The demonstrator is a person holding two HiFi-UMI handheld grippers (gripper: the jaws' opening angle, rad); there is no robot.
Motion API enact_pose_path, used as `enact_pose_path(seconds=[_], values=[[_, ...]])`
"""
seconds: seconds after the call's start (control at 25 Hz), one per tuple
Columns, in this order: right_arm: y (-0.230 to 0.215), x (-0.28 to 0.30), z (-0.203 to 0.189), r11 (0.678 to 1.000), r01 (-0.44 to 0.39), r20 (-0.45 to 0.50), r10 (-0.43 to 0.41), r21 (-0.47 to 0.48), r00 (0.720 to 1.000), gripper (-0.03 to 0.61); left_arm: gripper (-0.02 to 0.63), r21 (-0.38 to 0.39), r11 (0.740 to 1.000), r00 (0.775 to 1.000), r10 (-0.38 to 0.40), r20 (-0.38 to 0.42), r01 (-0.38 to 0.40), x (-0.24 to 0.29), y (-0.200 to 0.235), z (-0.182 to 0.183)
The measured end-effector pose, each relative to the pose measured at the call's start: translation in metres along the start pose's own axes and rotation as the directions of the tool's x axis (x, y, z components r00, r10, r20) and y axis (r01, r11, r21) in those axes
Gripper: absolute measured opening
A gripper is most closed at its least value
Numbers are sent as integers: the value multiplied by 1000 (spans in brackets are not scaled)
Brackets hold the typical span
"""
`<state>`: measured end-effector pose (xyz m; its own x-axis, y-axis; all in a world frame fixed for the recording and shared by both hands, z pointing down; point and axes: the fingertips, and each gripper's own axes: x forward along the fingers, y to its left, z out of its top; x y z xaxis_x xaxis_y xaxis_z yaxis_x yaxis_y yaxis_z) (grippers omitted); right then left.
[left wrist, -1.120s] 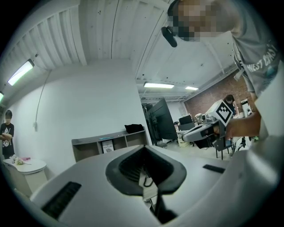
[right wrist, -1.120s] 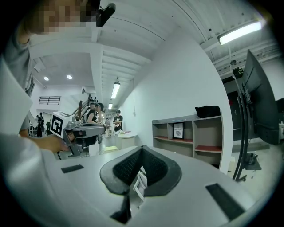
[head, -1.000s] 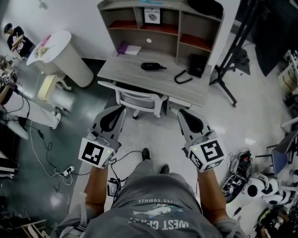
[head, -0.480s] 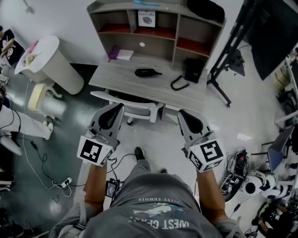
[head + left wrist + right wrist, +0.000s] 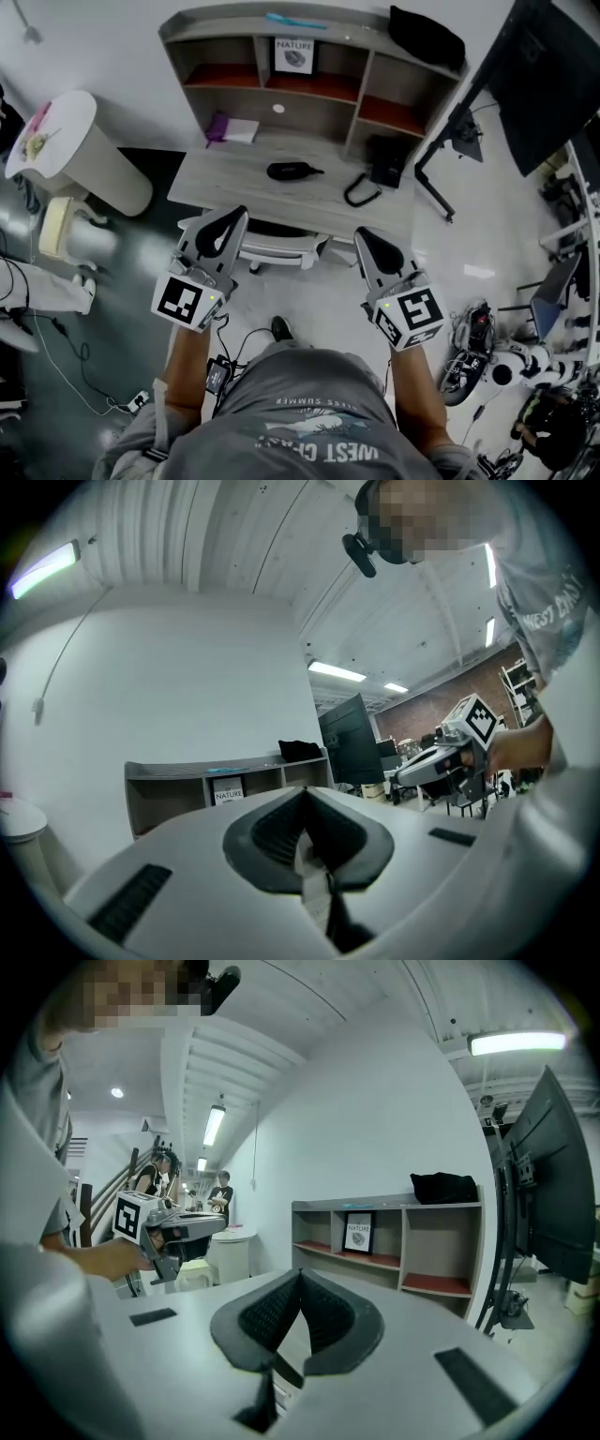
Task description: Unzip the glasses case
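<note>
On the desk [image 5: 246,192] sits the glasses case [image 5: 289,171]; left gripper [image 5: 233,216] and right gripper [image 5: 363,236] hover off the desk's near edge, both pinched closed, empty.

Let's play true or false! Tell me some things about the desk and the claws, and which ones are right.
1. The glasses case lies on the desk. True.
2. The left claw holds the glasses case. False: it is shut and empty, and the case lies alone on the desk.
3. A black bag sits on top of the shelf unit. True.
4. The right claw is wide open. False: its jaws are shut with nothing between them.
</note>
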<state>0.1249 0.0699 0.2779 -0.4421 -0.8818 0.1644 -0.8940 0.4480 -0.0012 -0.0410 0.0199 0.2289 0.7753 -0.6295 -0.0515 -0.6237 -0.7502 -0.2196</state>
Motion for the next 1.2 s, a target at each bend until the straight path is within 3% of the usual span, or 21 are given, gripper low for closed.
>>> enact_pose_path(seconds=[0.32,0.6,1.2], values=[[4,60,8,999,50,-17,-50,-5,999,11,-2,-18,999,999,-45,17,45,11,60,-18],[9,101,6,999,35,-50,-36,-19,998,11,-2,-43,998,999,-38,14,38,11,94,-34],[-25,192,-15,994,-104,-104,102,-19,989,12,-2,-45,996,995,77,-70,-80,27,143,-65]])
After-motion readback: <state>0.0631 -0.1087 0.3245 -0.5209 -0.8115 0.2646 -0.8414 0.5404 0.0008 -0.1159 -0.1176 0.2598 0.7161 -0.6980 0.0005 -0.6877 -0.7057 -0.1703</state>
